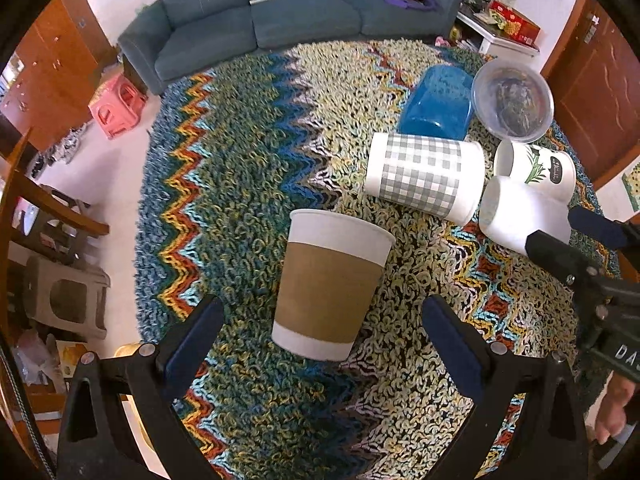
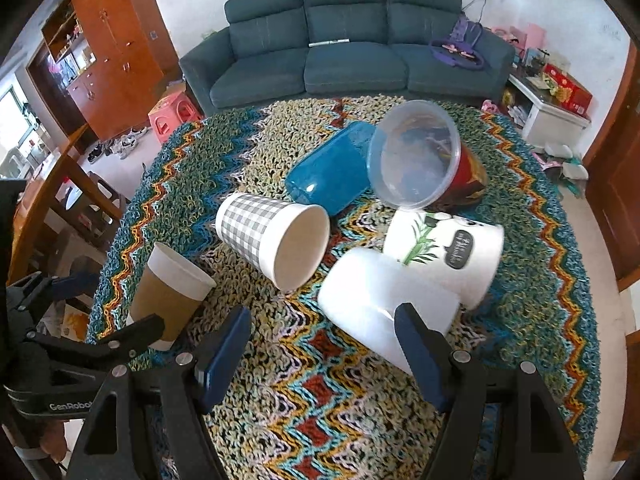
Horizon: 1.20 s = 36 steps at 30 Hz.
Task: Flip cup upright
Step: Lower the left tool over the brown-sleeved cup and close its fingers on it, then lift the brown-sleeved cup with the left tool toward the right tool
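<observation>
Cup: the paper cup with a brown sleeve [image 1: 332, 284] stood upright on the shaggy zigzag rug [image 1: 248, 184], mouth up, well apart from the checked cup.
Checked cup [image 1: 424, 174]: lay on its side on the rug, its open mouth facing the right wrist camera.
Plain white cup [image 2: 384, 300]: lay on its side just beside the checked cup, touching the bamboo-print cup [image 2: 448, 252].
Blue cup [image 2: 332, 172]: lay on its side just behind the checked cup, beside a clear tub [image 2: 414, 156].
Left gripper [image 1: 322, 344]: fingers spread wide, holding nothing; the brown-sleeved cup sat between them and a little ahead, touching neither pad.
Right gripper [image 2: 322, 352]: fingers wide apart, gripping nothing; its right finger overlapped the plain white cup in view, contact unclear.
Sofa [image 2: 344, 52]: stood well behind the checked cup, beyond the rug.
</observation>
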Tool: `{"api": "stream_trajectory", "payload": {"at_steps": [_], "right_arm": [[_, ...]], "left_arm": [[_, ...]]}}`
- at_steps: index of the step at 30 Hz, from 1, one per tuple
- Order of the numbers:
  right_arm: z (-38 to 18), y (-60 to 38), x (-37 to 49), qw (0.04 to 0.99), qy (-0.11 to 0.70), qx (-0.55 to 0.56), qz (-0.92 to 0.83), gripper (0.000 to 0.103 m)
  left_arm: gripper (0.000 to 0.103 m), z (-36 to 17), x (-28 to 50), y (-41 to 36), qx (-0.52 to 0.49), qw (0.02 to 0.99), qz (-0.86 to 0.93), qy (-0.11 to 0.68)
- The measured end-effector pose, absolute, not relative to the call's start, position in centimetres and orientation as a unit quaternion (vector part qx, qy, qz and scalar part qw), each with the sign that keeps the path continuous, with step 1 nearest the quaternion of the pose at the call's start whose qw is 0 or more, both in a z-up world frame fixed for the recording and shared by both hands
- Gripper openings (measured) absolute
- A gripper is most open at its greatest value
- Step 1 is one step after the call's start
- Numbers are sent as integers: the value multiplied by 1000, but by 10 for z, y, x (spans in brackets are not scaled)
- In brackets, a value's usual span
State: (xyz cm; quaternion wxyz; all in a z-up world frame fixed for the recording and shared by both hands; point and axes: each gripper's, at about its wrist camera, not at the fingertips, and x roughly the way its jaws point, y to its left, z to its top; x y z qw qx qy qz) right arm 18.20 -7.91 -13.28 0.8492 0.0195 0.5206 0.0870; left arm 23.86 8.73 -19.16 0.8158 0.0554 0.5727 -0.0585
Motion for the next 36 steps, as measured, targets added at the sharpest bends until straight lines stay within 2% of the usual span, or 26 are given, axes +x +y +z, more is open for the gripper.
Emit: {"api": "stream_trajectory", "payload": {"at_steps": [7,16,25,36], "right_arm": [[-148,-73,188,842,531,23,96,75],[-156,-66,190,839,534,18,104,75],[-157,-65,188,836,537,23,112,75],[-154,-70,182,836,535,29,117,75]], "left_arm": [[99,-209,253,86,62,800,-60,594],[93,-224,266,86,71,781,-68,617],[68,-239,270,73,103,750,-84,648],[66,-236,270,71,87,749,-94,650]]}}
